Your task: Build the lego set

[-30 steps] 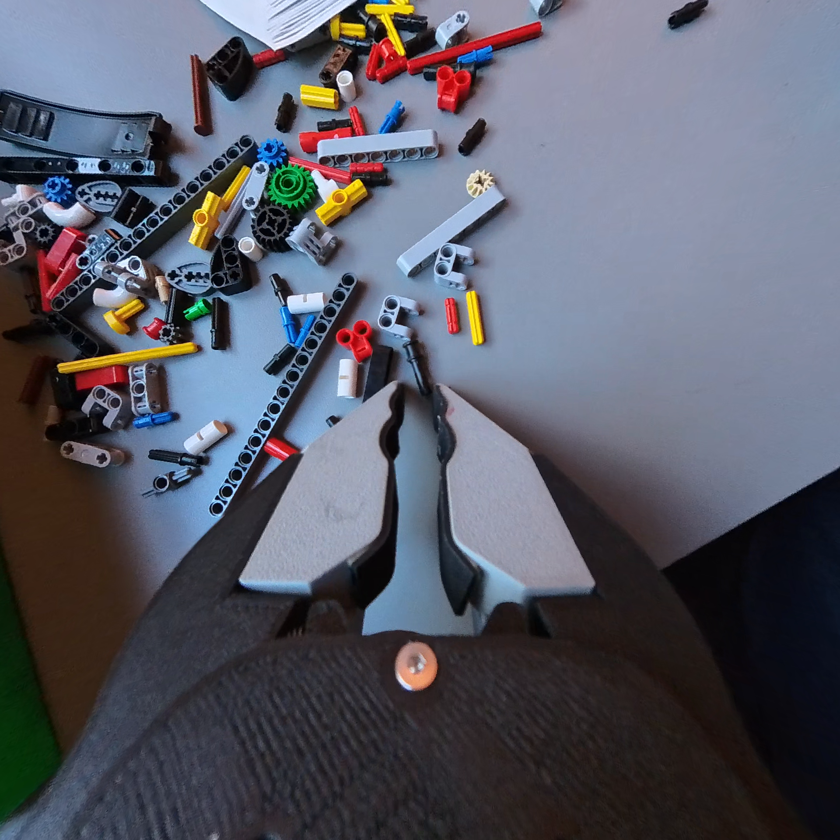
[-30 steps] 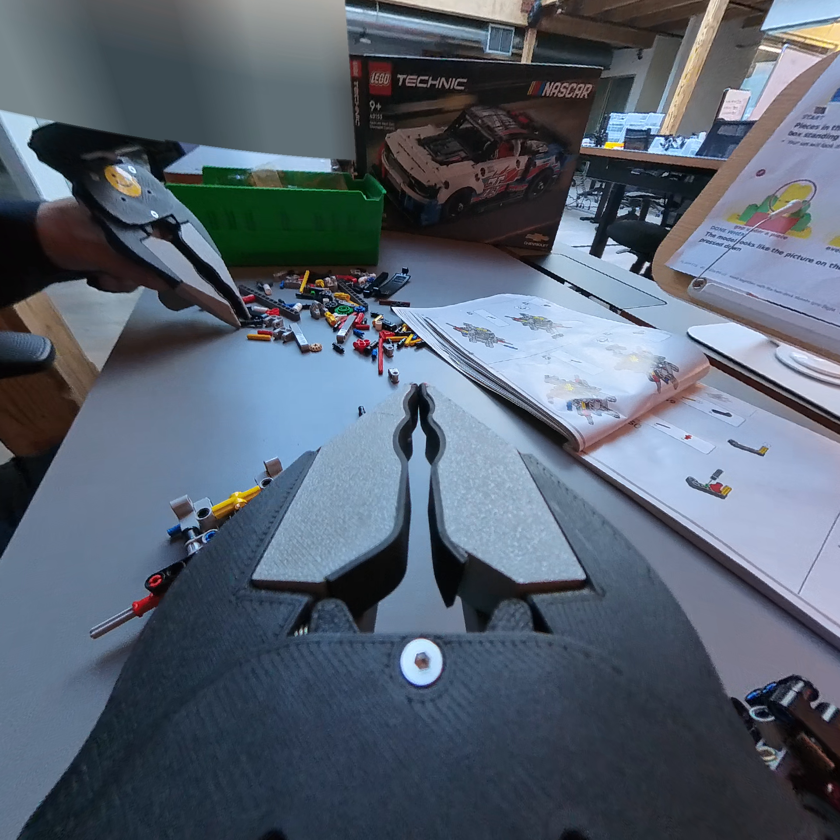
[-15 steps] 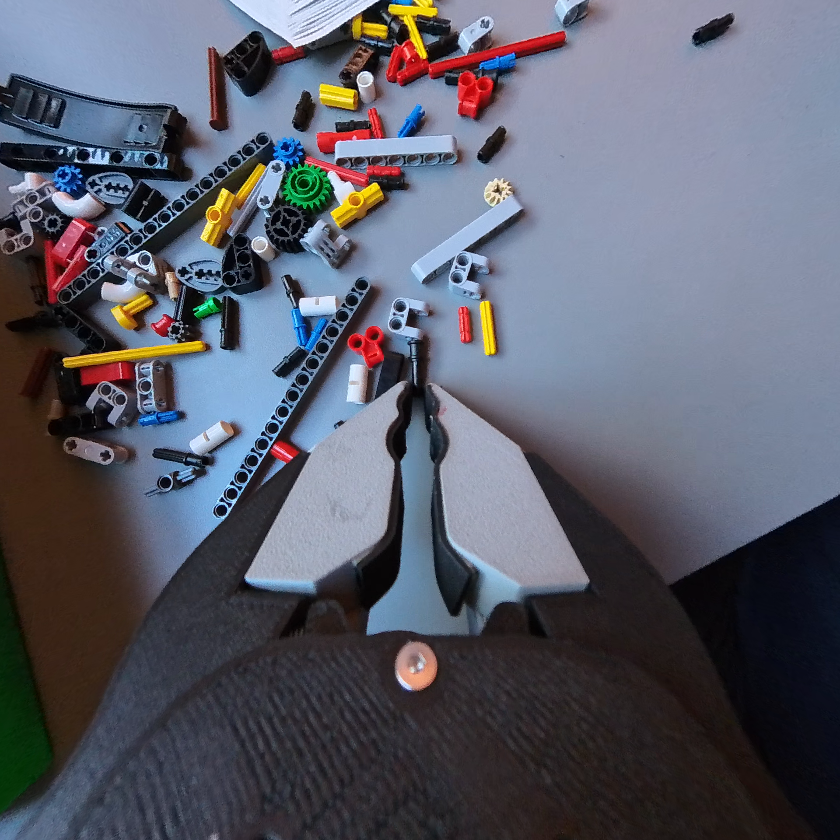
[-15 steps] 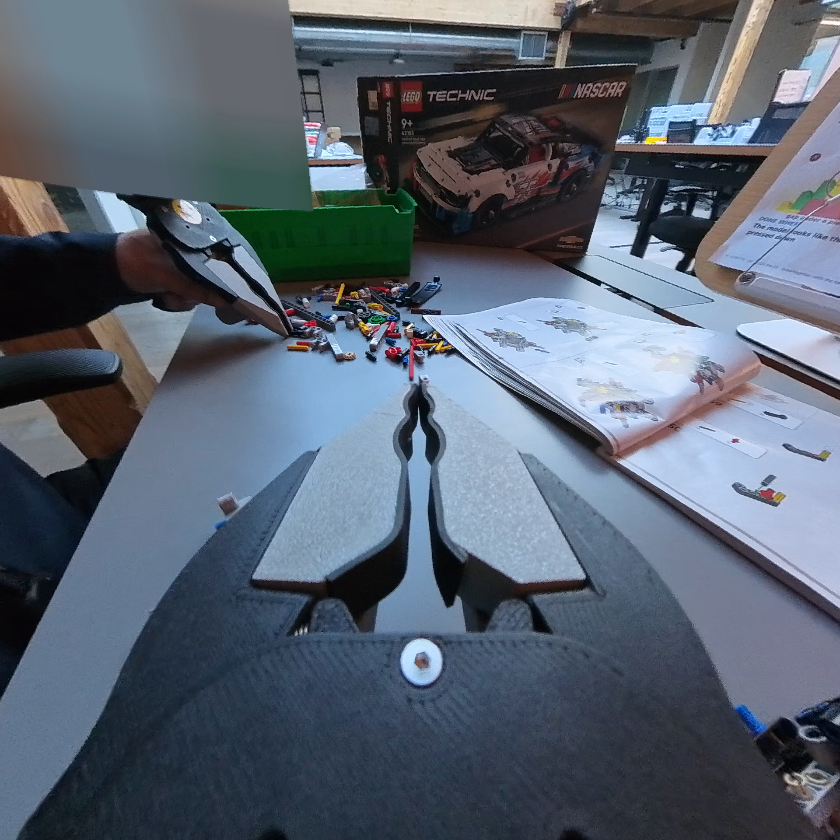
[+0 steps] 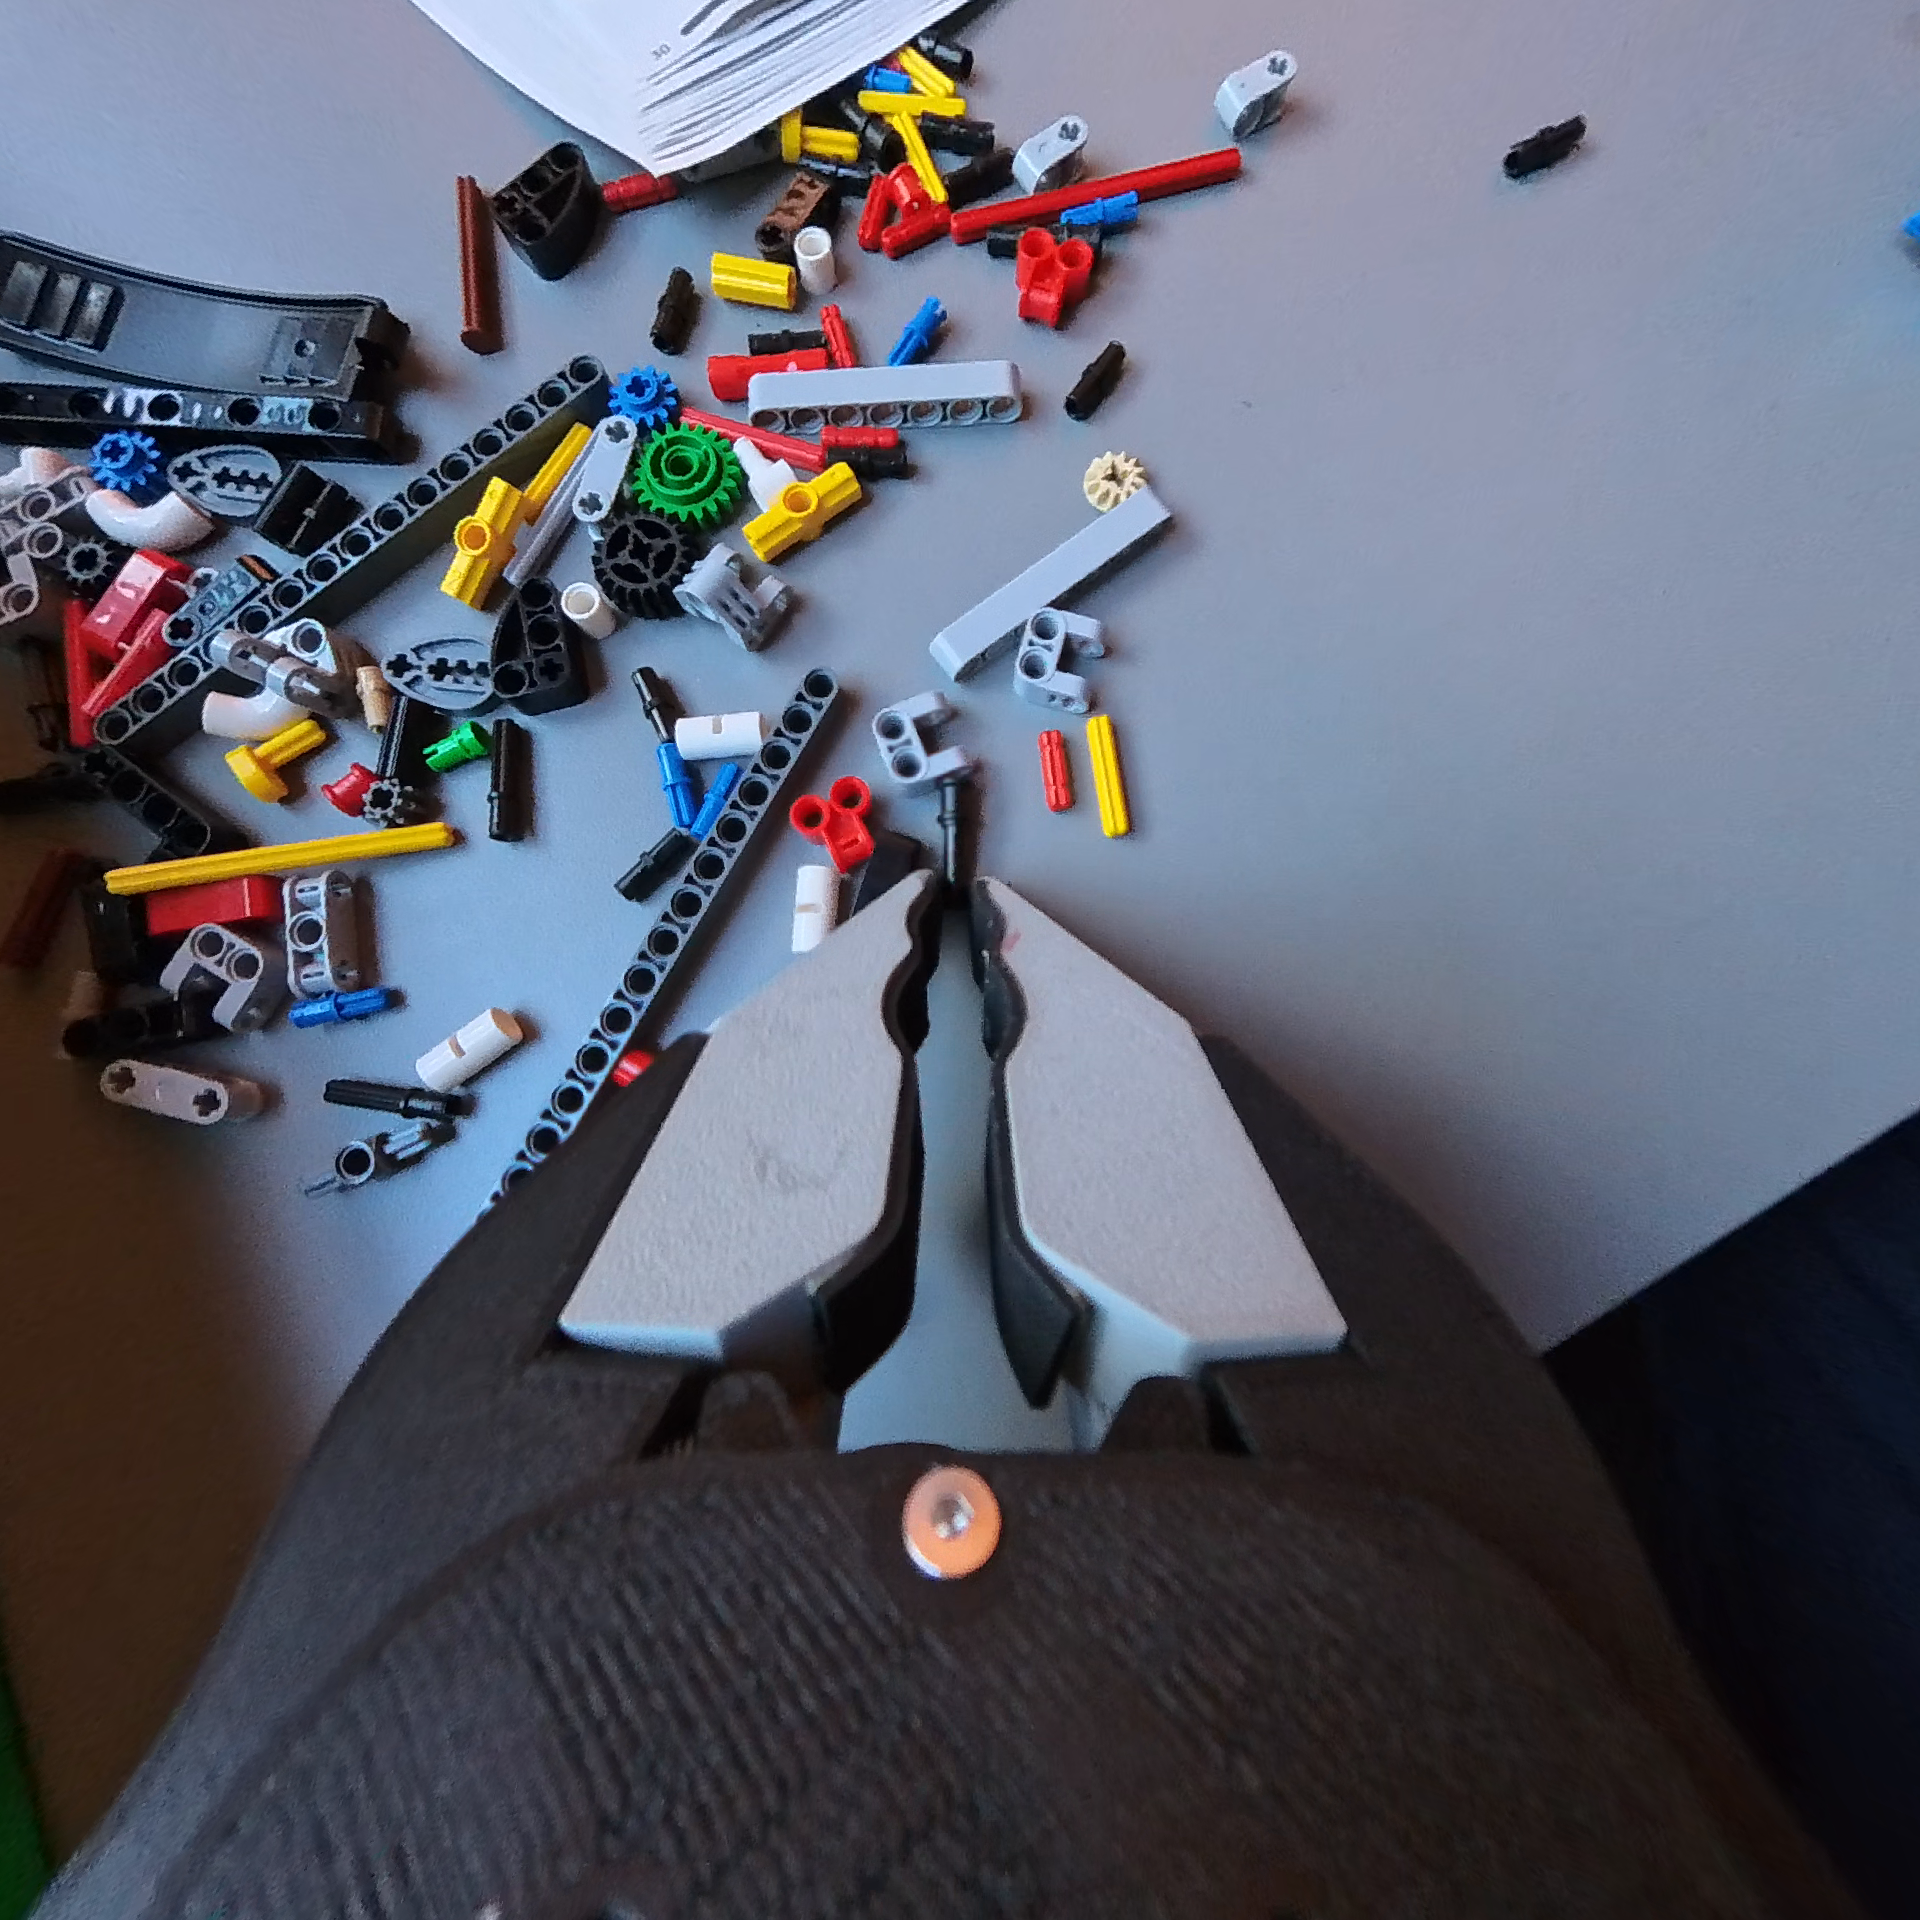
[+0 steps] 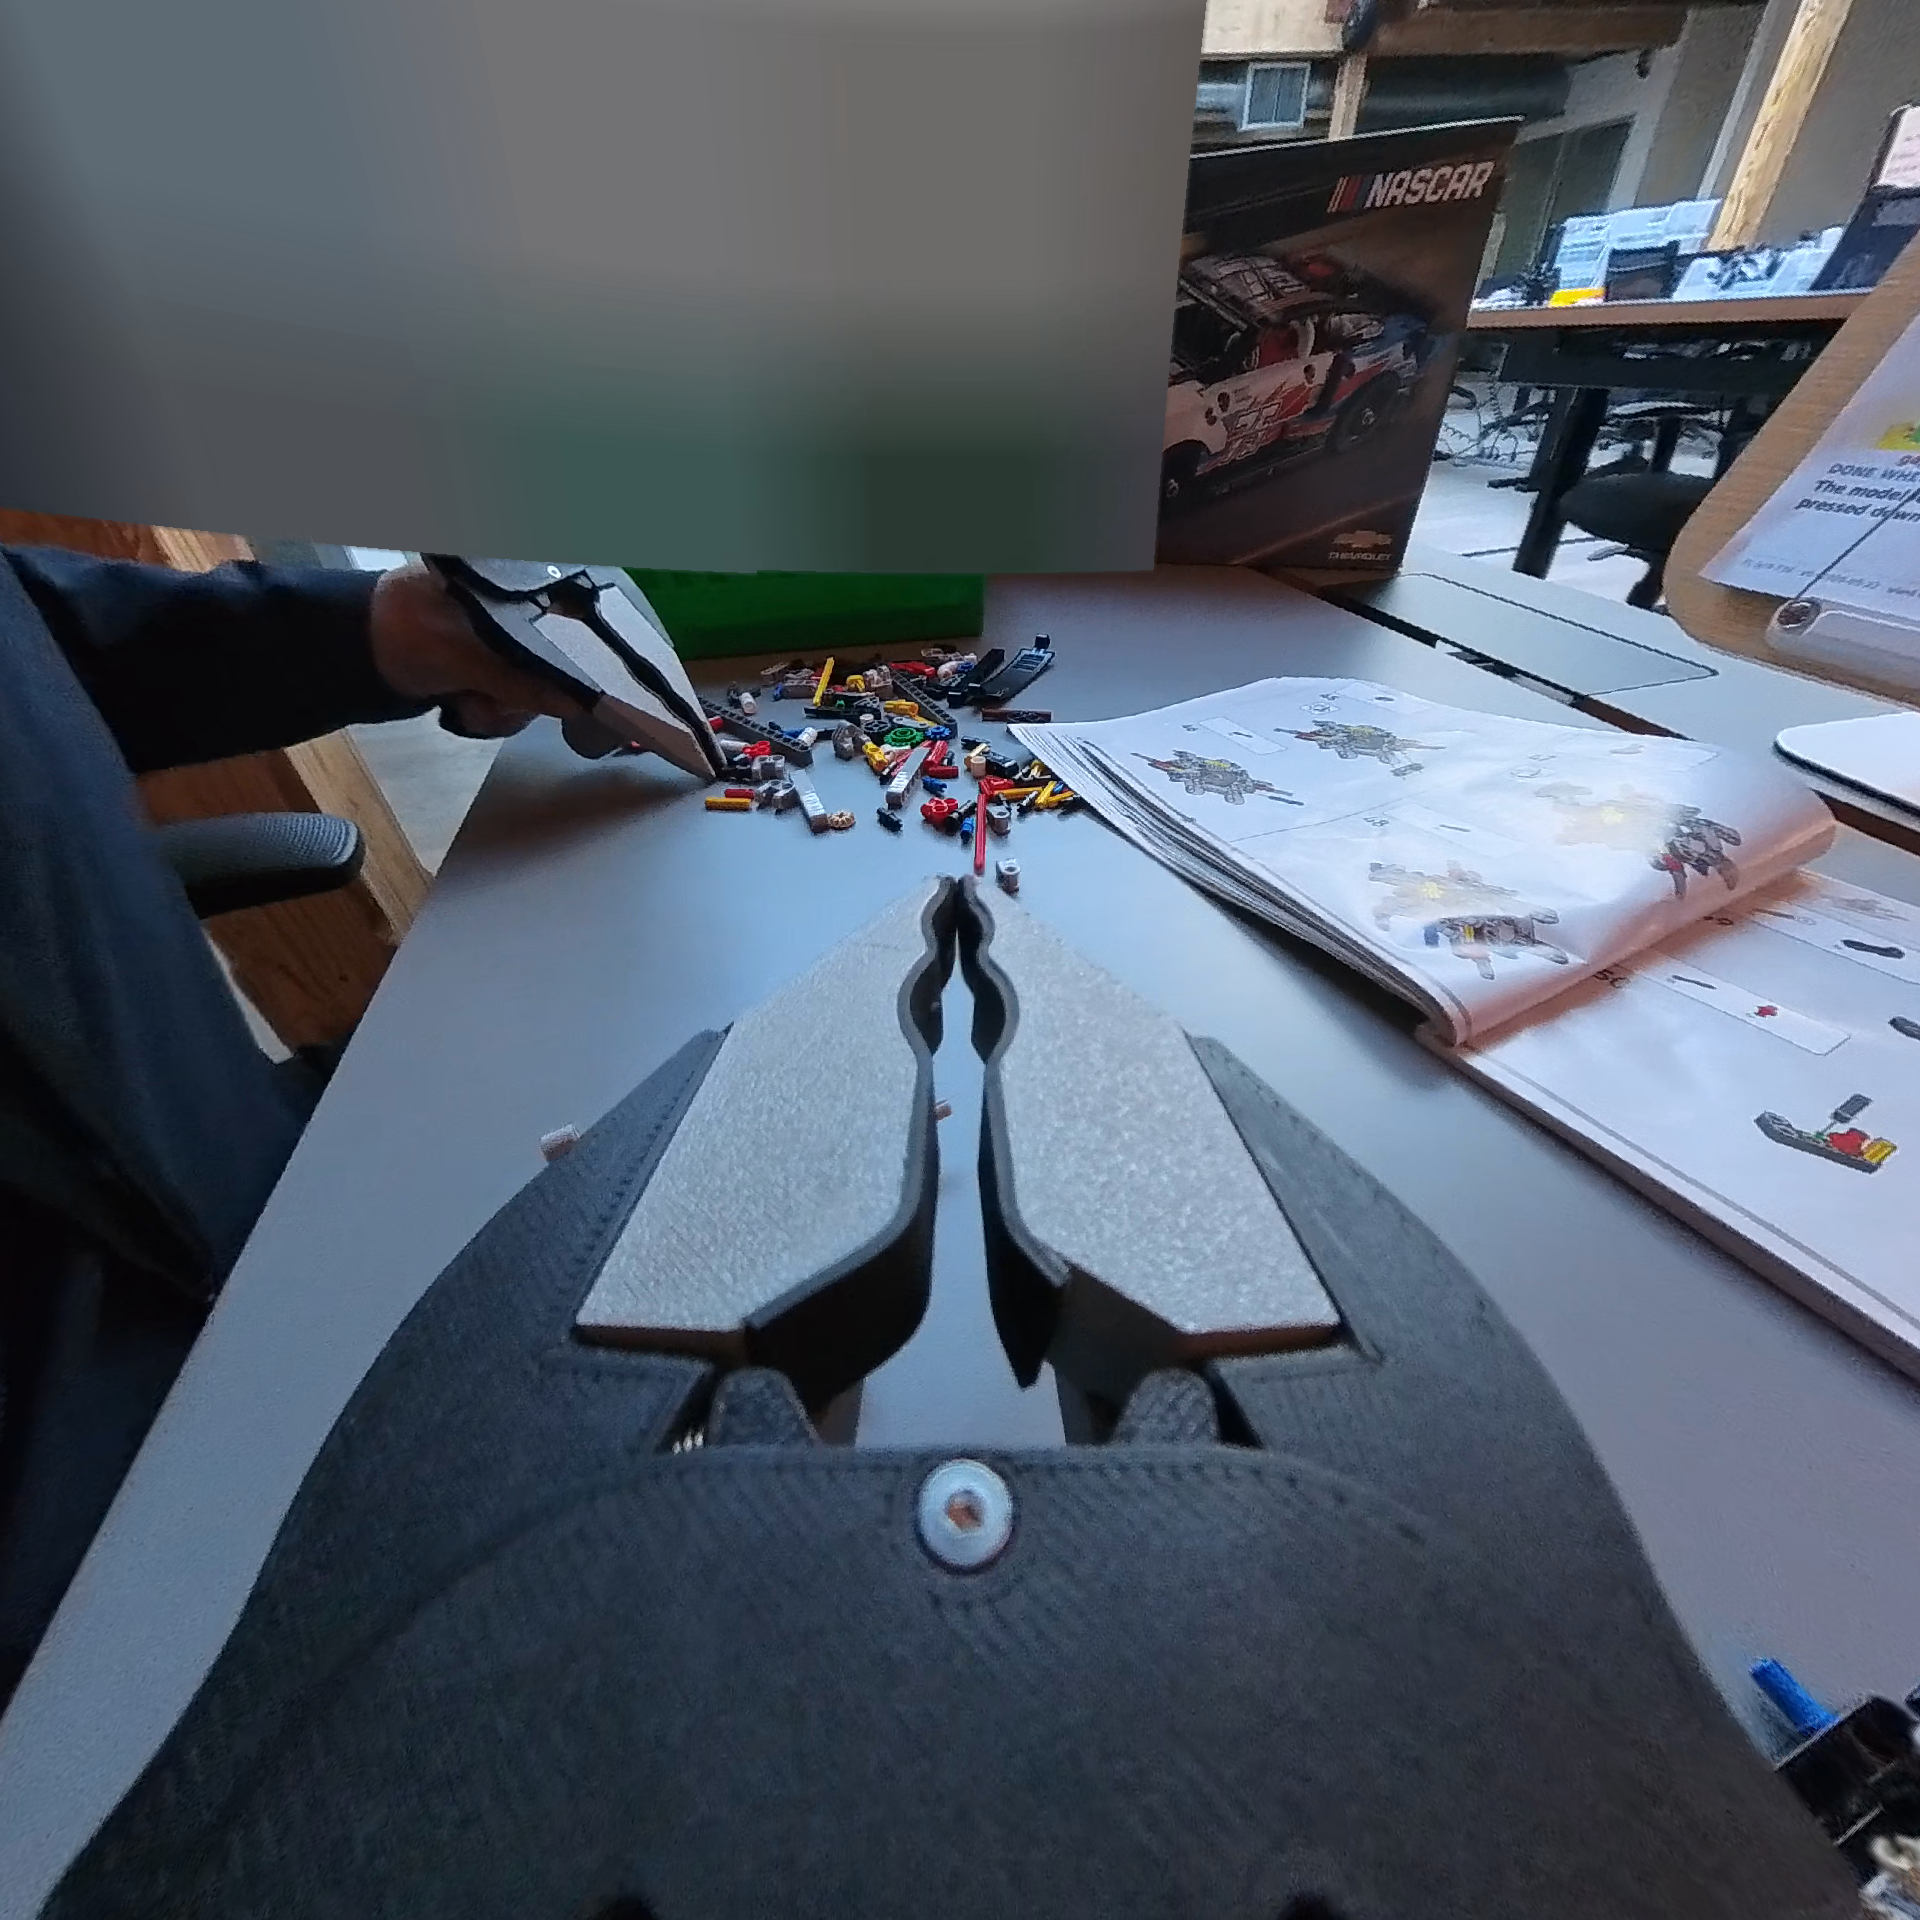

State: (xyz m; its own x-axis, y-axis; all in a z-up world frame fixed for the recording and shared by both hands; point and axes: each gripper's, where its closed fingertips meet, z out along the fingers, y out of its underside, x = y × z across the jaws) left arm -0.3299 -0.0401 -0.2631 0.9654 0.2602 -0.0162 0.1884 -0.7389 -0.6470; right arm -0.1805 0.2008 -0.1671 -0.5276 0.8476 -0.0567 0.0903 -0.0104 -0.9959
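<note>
1. Narrowed over the past second, the left gripper (image 5: 954,888) is seen clamped on a thin black pin (image 5: 948,831), seemingly plugged into a grey connector (image 5: 916,743).
2. Loose parts are scattered beyond on the grey table (image 5: 1455,623).
3. Clenched on nothing, the right gripper (image 6: 957,891) is held short of a booklet (image 6: 1403,810).

Left gripper (image 5: 953,885) low over grey table (image 5: 1455,644), tips closed on the near end of a thin black pin (image 5: 948,826). Pin's far end met, or nearly met, a light grey connector (image 5: 914,743). Red double-ring connector (image 5: 833,819) just left; red axle (image 5: 1054,770) and yellow axle (image 5: 1108,775) to the right. Loose parts scattered beyond.
</note>
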